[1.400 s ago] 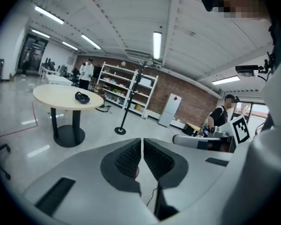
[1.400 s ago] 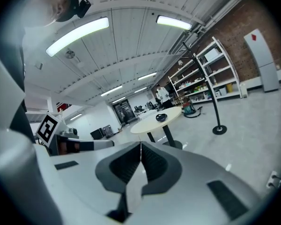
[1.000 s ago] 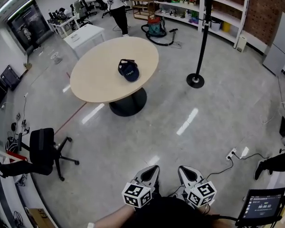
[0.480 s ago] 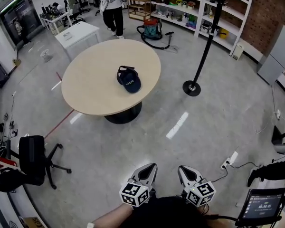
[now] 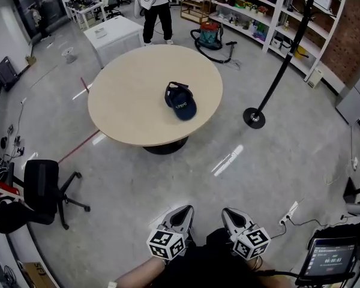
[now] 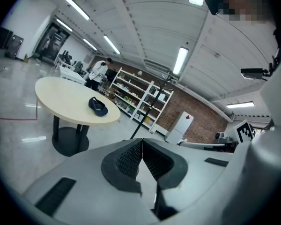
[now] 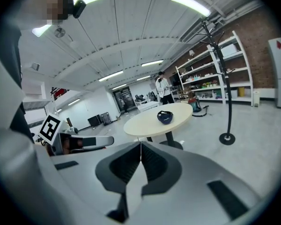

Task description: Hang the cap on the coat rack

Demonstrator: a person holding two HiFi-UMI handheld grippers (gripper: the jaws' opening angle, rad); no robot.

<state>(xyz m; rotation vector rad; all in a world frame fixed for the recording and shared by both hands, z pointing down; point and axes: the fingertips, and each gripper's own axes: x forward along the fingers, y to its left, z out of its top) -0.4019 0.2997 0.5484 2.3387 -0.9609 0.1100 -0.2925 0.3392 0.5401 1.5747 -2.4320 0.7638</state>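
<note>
A dark blue cap lies on the round beige table, right of its middle; it also shows as the cap and the cap in the gripper views. The black coat rack stands on the floor to the table's right, as the coat rack in the right gripper view. My left gripper and right gripper are held close to my body, far from the table, both shut and empty.
A black office chair stands at the left. A person stands behind the table beside a white table. Shelves and a vacuum cleaner line the back. A power strip and cable lie on the floor to my right, next to a screen.
The view has shifted: the table and cap now sit further right and slightly lower in the head view. Both grippers stay shut, side by side.
</note>
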